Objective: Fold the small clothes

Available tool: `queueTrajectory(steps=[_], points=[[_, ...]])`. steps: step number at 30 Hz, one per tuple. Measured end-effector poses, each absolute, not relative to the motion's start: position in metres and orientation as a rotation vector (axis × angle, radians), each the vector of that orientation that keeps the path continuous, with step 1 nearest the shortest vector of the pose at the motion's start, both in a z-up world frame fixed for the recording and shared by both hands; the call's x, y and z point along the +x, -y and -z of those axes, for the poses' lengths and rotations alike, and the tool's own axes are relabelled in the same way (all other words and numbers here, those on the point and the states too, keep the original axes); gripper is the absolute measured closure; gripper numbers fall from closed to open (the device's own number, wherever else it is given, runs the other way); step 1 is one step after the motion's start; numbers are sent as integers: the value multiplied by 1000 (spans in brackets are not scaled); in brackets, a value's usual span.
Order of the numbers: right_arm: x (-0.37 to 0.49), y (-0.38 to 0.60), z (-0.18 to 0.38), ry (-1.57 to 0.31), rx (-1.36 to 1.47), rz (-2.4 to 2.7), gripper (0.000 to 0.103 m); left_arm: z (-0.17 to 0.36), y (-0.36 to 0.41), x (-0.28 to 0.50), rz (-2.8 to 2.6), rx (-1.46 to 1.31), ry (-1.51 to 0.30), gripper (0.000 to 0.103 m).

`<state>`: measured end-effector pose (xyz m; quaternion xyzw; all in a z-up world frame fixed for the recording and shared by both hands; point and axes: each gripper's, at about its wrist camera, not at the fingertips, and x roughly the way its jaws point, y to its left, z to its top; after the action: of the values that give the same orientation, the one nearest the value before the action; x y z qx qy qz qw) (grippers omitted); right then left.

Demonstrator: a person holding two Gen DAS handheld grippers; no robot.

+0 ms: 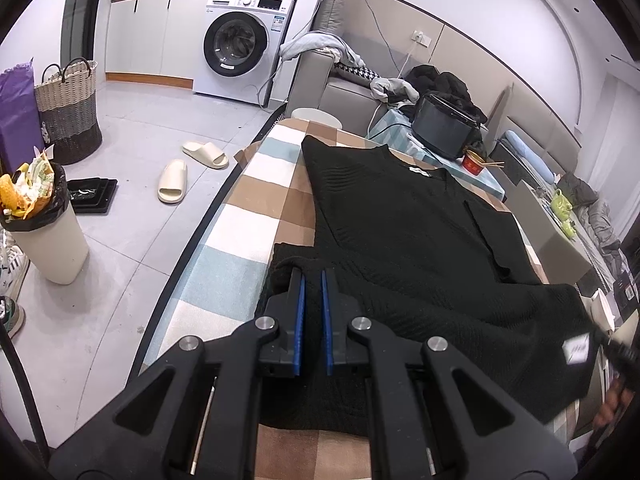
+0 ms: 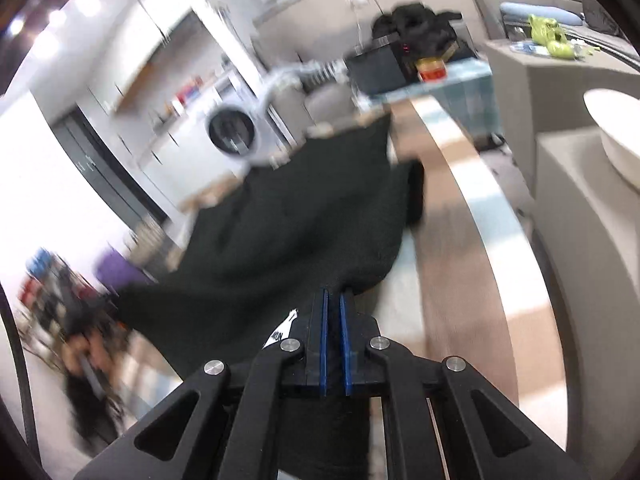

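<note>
Bright indoor light, right view motion-blurred

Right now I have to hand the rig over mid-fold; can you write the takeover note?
Left gripper: shut on the sweater's near hem corner, low over the checked cloth.
Right gripper: shut on the opposite hem corner by the white tag, fabric lifted; that view is blurred.
Sweater: black knit, collar end lying flat at the far end, near end raised between both grippers.
Done: both hem corners gripped.
Left: likely carry the hem toward the collar, lay it down, release, finish folding.
</note>
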<state>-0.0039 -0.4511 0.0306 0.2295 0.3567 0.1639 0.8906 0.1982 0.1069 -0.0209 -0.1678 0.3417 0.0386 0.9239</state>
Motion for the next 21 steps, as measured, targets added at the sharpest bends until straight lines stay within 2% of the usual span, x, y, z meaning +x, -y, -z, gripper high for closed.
queueTrajectory(steps=[10, 15, 17, 18, 19, 20, 21], points=[[95, 441, -68, -579, 442, -336, 98, 17, -109, 212, -83, -372, -682, 98], [155, 442, -47, -689, 408, -265, 96, 39, -115, 246, -116, -387, -733, 98], [170, 440, -28, -785, 365, -237, 88, 54, -118, 258, -125, -421, -785, 97], [173, 441, -22, -816, 365, -234, 83, 59, -118, 261, -124, -422, -806, 88], [174, 444, -16, -849, 370, -234, 70, 62, -117, 264, -122, -416, -811, 78], [169, 447, -11, -853, 376, -235, 63, 66, -116, 265, -109, -411, -812, 72], [165, 451, -8, -843, 383, -229, 49, 68, -114, 267, -94, -407, -811, 59]])
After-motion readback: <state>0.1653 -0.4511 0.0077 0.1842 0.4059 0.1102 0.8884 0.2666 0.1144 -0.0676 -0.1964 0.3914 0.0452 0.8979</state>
